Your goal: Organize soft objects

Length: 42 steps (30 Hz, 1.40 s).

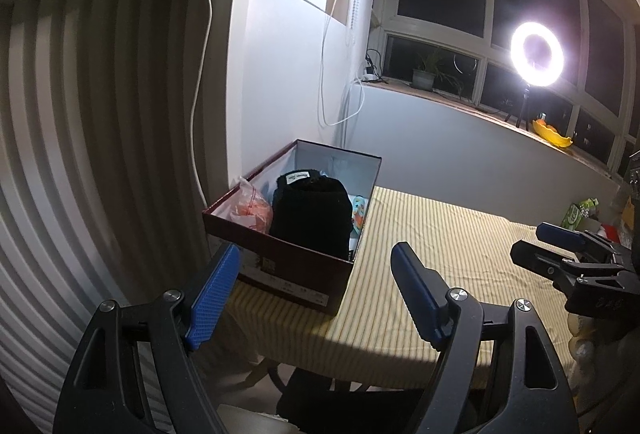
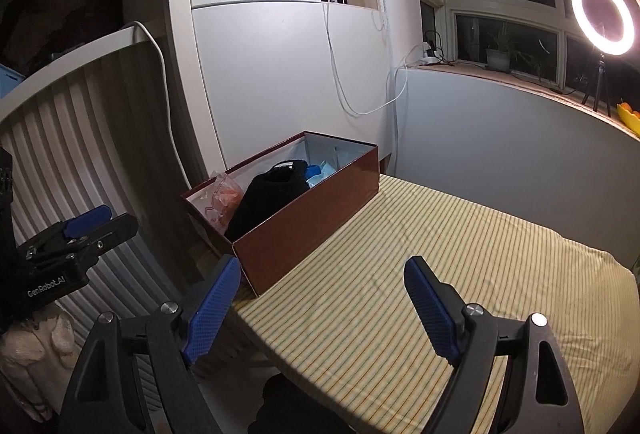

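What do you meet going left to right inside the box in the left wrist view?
Inside the box: orange bag → black cloth → a small colourful item, half hidden against the right wall.

Left tongs gape empty before the box holding black cloth.

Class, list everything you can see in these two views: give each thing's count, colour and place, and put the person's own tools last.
box: 1, dark red, open, on the table's left end
black garment: 1, in the box
bag: 1, clear with orange contents, in the box's near end
blue items: a few, far end of box
tablecloth: 1, yellow striped
ring light: 1, lit, windowsill
plant: 1, windowsill
left gripper: open
right gripper: open
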Available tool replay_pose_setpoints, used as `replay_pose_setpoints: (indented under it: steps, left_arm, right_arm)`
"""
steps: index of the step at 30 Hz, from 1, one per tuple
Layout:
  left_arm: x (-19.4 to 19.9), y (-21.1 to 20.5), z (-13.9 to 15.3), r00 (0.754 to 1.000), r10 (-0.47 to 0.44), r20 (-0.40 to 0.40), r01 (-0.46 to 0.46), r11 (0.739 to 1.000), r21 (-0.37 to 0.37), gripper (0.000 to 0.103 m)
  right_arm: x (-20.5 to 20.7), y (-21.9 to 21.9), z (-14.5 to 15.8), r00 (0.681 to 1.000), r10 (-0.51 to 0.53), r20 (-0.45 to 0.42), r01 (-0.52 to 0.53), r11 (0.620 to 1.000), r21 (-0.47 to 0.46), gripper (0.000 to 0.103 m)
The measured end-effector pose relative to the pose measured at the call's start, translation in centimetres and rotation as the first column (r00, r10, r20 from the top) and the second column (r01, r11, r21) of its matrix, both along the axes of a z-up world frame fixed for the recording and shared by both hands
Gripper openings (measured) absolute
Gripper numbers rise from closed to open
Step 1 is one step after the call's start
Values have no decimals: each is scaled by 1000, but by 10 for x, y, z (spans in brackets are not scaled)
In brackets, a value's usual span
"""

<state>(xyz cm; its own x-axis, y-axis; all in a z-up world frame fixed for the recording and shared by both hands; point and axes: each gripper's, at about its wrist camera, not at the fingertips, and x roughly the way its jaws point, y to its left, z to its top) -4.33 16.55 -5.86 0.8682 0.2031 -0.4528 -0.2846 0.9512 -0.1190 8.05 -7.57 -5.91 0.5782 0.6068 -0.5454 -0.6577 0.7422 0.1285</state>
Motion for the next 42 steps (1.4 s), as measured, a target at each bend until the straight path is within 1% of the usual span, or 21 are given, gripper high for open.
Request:
replay_pose_setpoints:
  steps: [8,42]
  left_arm:
    - [-1,-4,-1,1000,-1,-1,1,1000,1,78]
    - [1,-10,-3,1000,-8,-13,8,1000,0,78]
  right_arm:
    - [-5,-1,-1,1000,-10,21,11,1000,-16,81]
    - [-5,-1,-16,999,-38,9,39,998,-42,81]
